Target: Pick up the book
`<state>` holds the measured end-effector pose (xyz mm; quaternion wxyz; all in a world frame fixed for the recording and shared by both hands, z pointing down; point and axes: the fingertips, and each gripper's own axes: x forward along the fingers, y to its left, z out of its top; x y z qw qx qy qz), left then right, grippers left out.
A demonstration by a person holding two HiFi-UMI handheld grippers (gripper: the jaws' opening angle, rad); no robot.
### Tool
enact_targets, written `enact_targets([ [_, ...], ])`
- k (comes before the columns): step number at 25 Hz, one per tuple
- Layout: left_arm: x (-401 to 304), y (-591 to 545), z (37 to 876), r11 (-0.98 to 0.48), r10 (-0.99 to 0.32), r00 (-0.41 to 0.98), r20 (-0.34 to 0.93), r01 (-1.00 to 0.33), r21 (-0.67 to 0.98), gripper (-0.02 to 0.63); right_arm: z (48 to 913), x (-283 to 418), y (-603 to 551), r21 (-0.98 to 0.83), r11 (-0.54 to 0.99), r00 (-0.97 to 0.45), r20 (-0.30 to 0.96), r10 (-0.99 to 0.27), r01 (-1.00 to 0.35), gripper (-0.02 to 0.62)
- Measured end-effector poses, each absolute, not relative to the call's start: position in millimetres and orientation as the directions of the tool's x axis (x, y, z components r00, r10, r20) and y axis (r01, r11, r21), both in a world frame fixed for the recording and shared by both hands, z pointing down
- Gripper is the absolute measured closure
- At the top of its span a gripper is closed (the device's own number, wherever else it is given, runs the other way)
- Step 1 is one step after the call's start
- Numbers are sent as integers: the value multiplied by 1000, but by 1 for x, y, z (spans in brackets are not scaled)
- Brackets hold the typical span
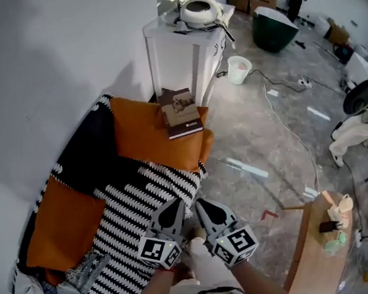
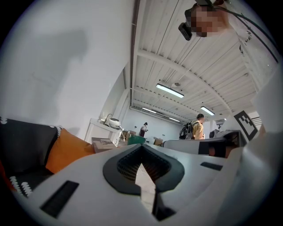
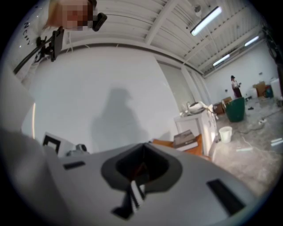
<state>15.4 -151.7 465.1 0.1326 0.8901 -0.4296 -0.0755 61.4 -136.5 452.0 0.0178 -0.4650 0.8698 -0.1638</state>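
Orange cushion (image 1: 153,140) at the far end of the seat carries the book (image 1: 183,116). The book lies flat on the cushion's far right corner, just beside a white cabinet (image 1: 172,51). It looks like a brown volume resting on a darker one. A black-and-white striped blanket (image 1: 137,195) covers the seat nearer in, and a second orange cushion (image 1: 64,224) lies at the near left.

The left tool (image 1: 176,205) and the right tool (image 1: 201,205) sit side by side over the near right edge of the blanket. Their tips point toward the far end, and both are well apart from the book. The left tool (image 2: 141,145) is clenched, its dark pads meeting at the tip with nothing between them. The right tool (image 3: 143,145) is clenched too and grasps nothing; only a sliver of striped cloth shows through the slit below its pads.

In the left gripper view the book (image 2: 102,143) shows to the left, beyond the tip, at the cushion's far end. In the right gripper view the book (image 3: 185,138) shows to the right, beyond the tip, with the cabinet (image 3: 196,126) behind it.

A round white appliance (image 1: 199,11) stands on the cabinet. A white bucket (image 1: 239,68) stands on the grey floor (image 1: 256,141) to the right of the cabinet, and a green tub (image 1: 273,29) is farther off. A wooden surface (image 1: 310,254) stands at the near right.
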Motion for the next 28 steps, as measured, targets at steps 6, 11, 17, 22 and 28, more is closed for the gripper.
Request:
enact_targets([
  [6, 29, -201, 474, -568, -803, 595, -2, -765, 304, 583, 463, 75, -186, -313, 520, -581, 145, -801, -795, 581],
  [11, 37, -236, 485, -551, -812, 584, 14, -774, 311, 583, 476, 86, -218, -329, 523, -594, 167, -787, -786, 581],
  [17, 43, -275, 494, -522, -824, 565, 38, -784, 336, 583, 492, 90, -254, -345, 532, -612, 189, -768, -774, 581],
  [22, 39, -295, 498, -479, -849, 527, 36, -796, 370, 583, 495, 89, -274, -368, 550, -639, 186, -746, -750, 581],
  [28, 33, -312, 510, -447, -863, 503, 46, -803, 394, 583, 506, 88, -290, -403, 538, -642, 186, -744, -740, 581],
])
